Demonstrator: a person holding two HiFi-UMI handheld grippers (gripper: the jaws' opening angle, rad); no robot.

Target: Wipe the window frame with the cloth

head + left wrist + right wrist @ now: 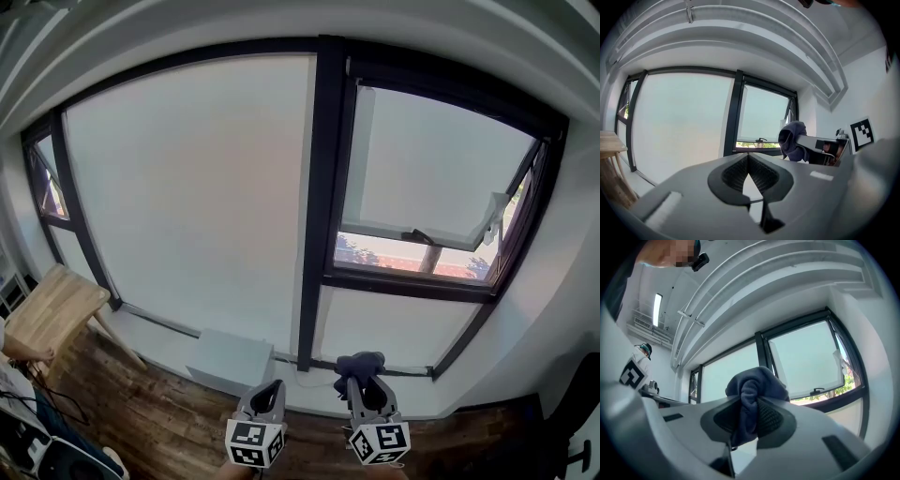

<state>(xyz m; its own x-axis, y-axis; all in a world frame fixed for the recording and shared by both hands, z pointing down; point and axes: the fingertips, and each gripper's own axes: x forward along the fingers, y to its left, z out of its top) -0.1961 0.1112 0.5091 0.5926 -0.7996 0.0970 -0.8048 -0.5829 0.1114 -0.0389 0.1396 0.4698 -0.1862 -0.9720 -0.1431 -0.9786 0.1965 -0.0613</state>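
Below window frame (317,187), right hand-held gripper (748,420) pinching cloth (755,382), left hand-held gripper (748,160) pressed together

The cloth (754,385) is dark blue-grey and bunched into a soft wad, pinched between the fingers (771,416) of the right gripper (749,405), with most of it bulging above them. The window frame (316,206) is black, with a tall upright bar between a large left pane and a right sash tilted open at its bottom. The cloth sits near the foot of that bar, not touching the frame.
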